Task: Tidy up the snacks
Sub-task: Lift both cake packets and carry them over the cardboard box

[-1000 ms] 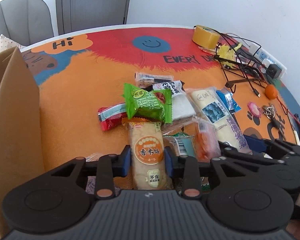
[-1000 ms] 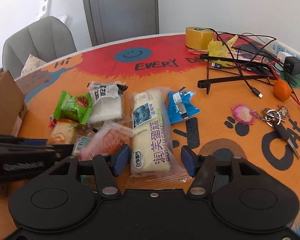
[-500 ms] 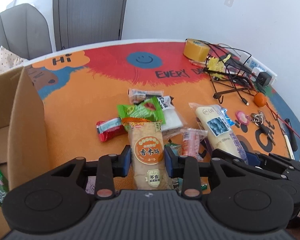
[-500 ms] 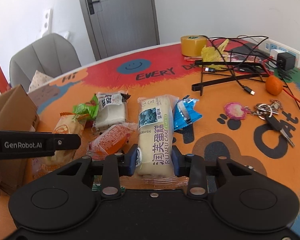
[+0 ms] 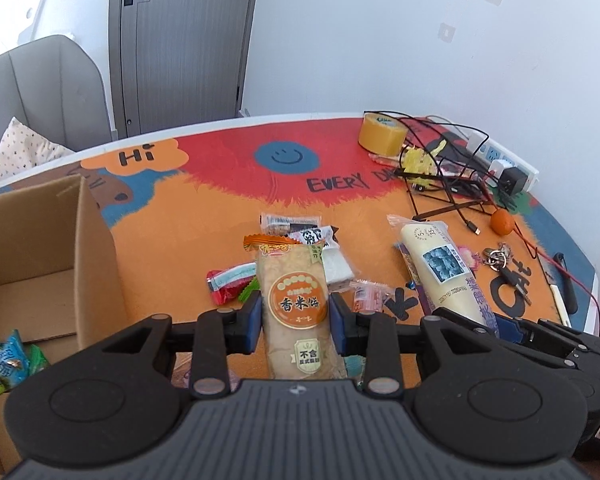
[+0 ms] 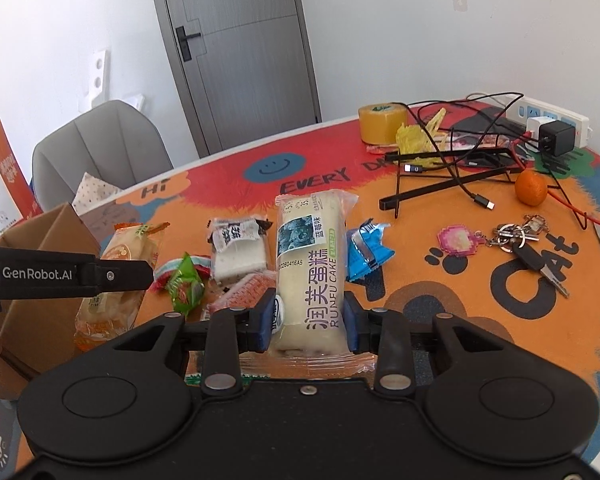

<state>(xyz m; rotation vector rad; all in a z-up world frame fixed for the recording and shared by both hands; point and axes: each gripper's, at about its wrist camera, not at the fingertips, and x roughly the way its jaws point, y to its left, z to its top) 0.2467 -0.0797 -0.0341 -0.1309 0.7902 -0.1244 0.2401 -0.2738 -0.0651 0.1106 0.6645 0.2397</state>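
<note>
Two grips: left gripper (image 5: pixel 296 316) clamps rice cracker pack (image 5: pixel 294 304), right gripper (image 6: pixel 310 320) clamps Runfu cake (image 6: pixel 310 264), beside open box (image 5: pixel 32 264).

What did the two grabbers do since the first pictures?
The right gripper closed its open jaws onto the long cake packet and lifted it. The left gripper kept its grip on the rice cracker packet and raised it off the pile, so the green packet that lay on it dropped off. The other snacks, the cardboard box and the keys stayed put.
</note>
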